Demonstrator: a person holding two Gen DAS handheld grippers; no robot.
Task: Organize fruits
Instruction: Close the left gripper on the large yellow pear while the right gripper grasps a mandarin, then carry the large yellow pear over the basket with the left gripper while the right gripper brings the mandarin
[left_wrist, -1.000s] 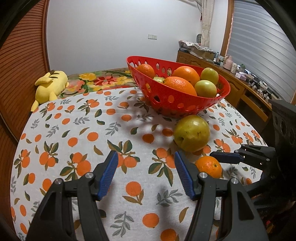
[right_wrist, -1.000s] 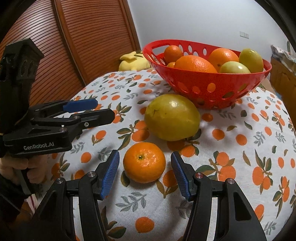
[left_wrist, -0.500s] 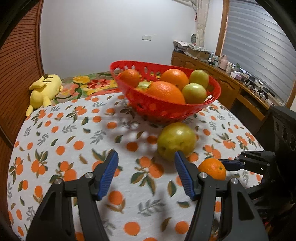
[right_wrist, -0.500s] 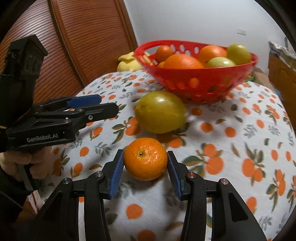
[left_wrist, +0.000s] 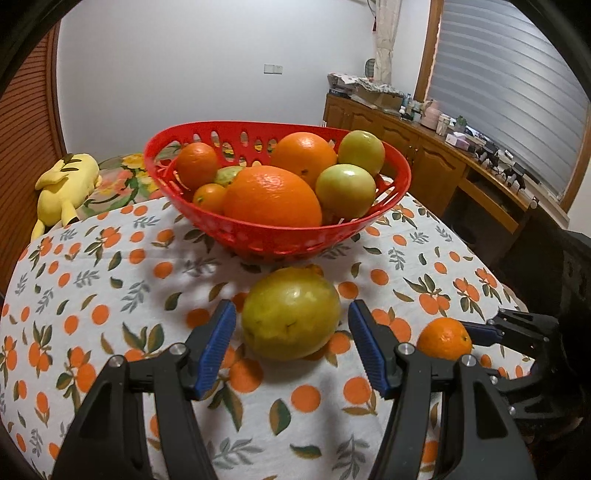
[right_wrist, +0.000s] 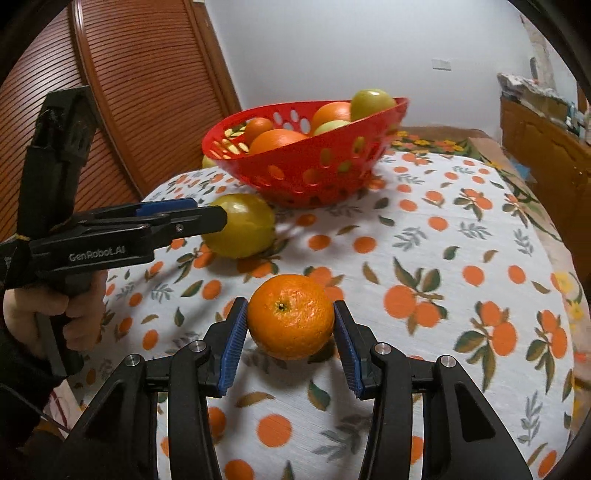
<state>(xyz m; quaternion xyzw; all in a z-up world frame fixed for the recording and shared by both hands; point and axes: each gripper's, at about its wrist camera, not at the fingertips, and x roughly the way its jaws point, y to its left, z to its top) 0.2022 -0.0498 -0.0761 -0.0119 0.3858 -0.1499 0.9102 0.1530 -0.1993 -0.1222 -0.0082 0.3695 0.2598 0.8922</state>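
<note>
On the table, the basket stands at twelve o'clock in the left wrist view, with fruit piled in it. Just before it lies the large fruit, between the left gripper's fingers (apart from both). At four o'clock sits the small orange, between the right gripper's fingers. A plush toy lies at ten o'clock, behind the table.

Two close wrist views, shared basket
</note>
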